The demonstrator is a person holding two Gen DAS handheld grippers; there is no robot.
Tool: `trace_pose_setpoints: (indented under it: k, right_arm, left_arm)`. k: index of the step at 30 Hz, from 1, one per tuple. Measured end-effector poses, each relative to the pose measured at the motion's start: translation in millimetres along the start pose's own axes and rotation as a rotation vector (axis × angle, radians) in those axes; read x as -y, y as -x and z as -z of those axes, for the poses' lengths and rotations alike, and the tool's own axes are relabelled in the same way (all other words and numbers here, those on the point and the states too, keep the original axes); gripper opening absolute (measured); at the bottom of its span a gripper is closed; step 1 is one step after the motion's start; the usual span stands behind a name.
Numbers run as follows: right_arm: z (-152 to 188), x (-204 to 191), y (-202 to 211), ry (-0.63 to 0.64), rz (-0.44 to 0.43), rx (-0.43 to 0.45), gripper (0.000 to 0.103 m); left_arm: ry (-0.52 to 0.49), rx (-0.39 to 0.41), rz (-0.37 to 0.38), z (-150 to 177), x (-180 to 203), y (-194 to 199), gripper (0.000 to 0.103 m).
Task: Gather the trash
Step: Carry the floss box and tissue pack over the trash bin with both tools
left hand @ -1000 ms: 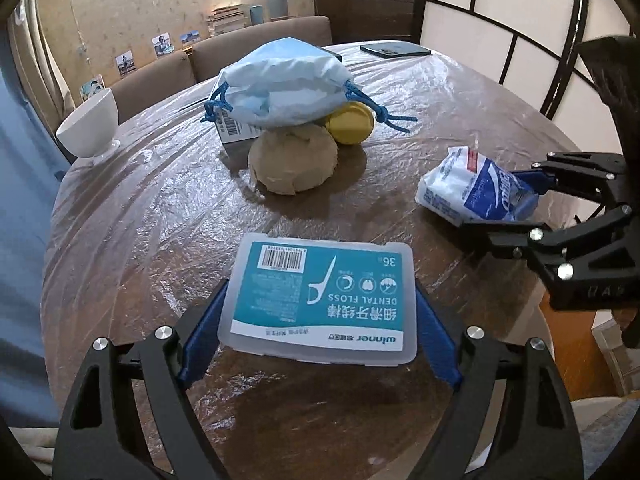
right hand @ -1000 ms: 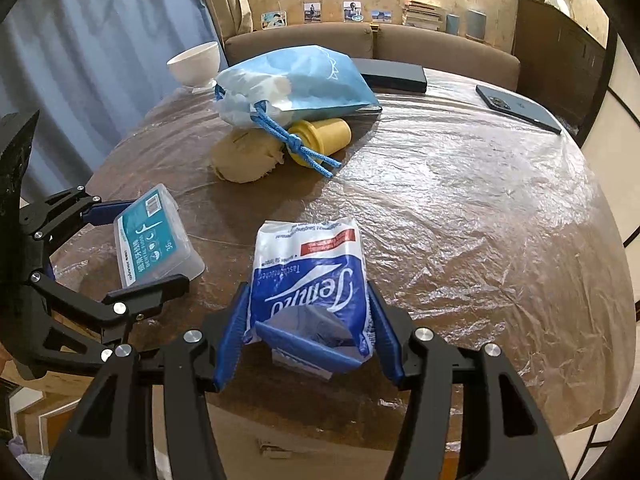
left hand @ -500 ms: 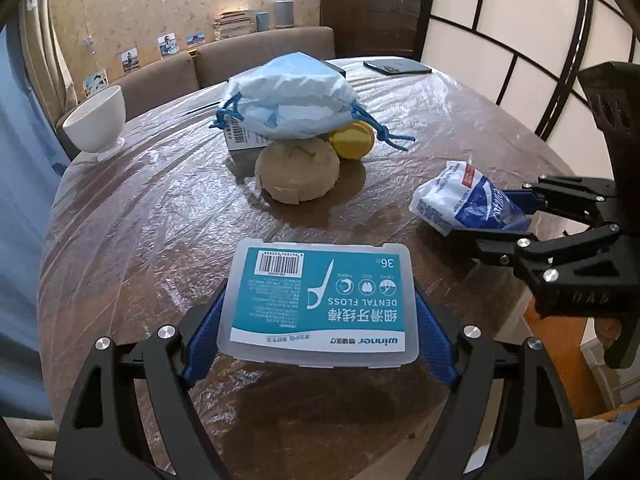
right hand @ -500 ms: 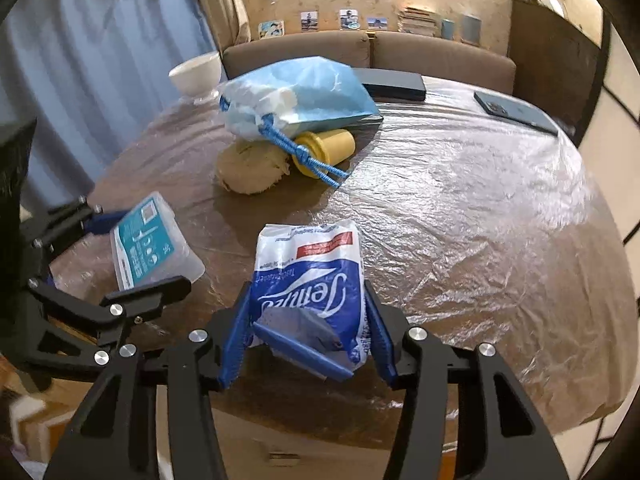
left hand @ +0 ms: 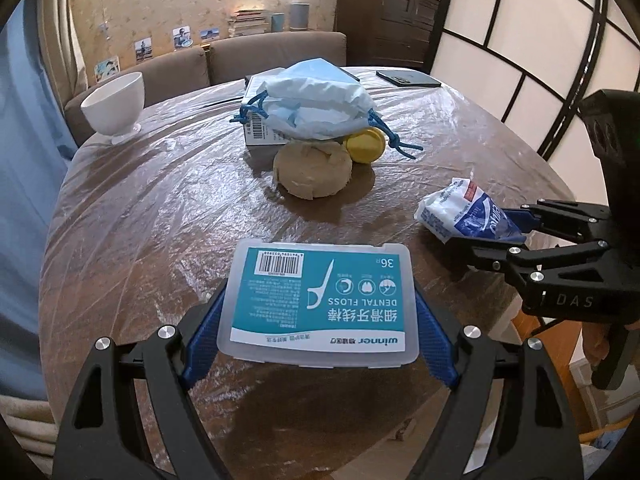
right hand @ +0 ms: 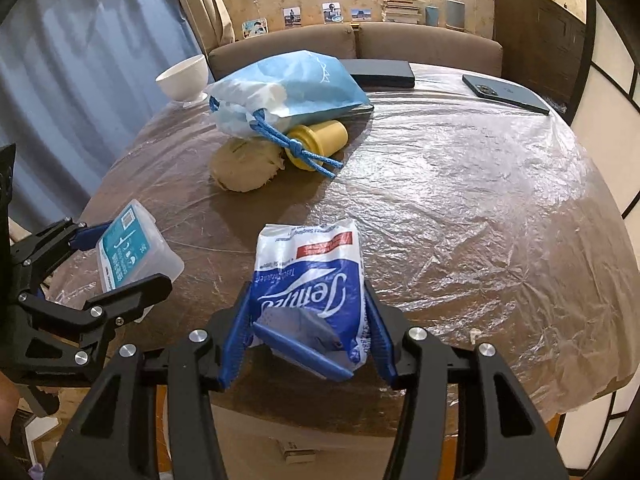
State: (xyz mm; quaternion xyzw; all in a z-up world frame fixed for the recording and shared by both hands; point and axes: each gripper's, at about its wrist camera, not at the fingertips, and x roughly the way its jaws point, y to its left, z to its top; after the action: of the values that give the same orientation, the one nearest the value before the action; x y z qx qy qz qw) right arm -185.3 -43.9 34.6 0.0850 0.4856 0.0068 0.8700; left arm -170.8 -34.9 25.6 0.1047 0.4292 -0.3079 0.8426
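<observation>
L gripper (left hand: 318, 332) was clamped on dental floss box (left hand: 320, 300), blue pads pressed to both short sides, box held above table's near edge. R gripper (right hand: 306, 332) was closed on crumpled tissue pack (right hand: 310, 280), also at near edge, just right of the box. Table (right hand: 460, 200) had clear plastic cover. Mid-table: drawstring bag (left hand: 316, 100) lay over yellow cup (left hand: 366, 144) & tan round lump (left hand: 312, 170). White bowl (left hand: 114, 102) at far left; phone (right hand: 506, 94) far right.

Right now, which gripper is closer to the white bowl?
Left. The left gripper, holding the floss box, sits on the white bowl's side; the right gripper is farther across.
</observation>
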Motion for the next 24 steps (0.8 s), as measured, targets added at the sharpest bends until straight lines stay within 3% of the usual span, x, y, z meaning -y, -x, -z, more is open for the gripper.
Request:
trace_pose_setpoints:
  k: [11,24]
  right_arm:
    - [14,5,29,0.051,-0.077,0.022,0.051]
    - [63,8,68,0.183,-0.104,0.004,0.051]
  left_arm:
    - [0.081,0.033,-0.070,13,18,27,0.084]
    - [0.125,0.025,-0.123,42,50,49,0.084]
